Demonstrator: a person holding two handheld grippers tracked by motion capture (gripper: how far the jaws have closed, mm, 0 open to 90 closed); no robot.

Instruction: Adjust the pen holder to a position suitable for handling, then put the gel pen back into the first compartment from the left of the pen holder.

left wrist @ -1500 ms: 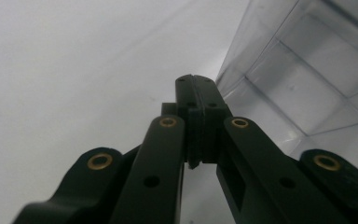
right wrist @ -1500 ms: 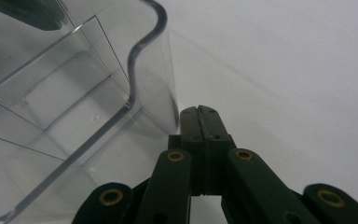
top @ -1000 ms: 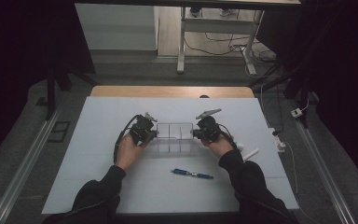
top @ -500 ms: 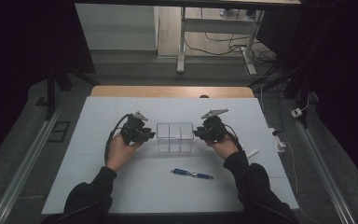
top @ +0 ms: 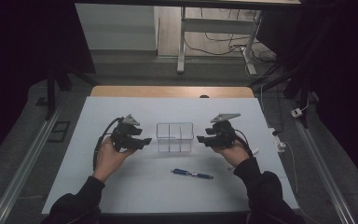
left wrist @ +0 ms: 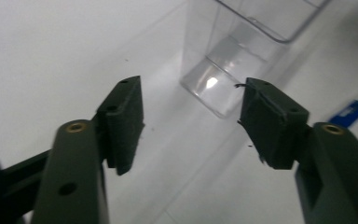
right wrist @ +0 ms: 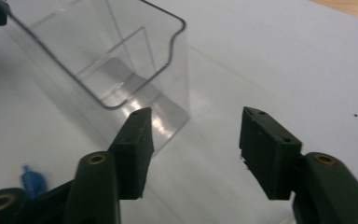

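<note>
The box (top: 175,137) between the two grippers is clear glossy plastic. Gripper pads (left wrist: 126,119) look matt black and a bit rough, with brass-looking rivets. The table (top: 135,186) under them is smooth matt white.

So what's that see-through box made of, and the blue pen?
The box looks like clear hard plastic, glossy: you see the table through its walls and divider, and light glints on its base. The pen looks like shiny blue plastic, but it is too small to tell for sure.

Black long sleeves (top: 261,186); matte black two-jaw left gripper (top: 145,142) and right gripper (top: 201,139), grey triangular top plates, brass-coloured rivets, black trailing cables.
</note>
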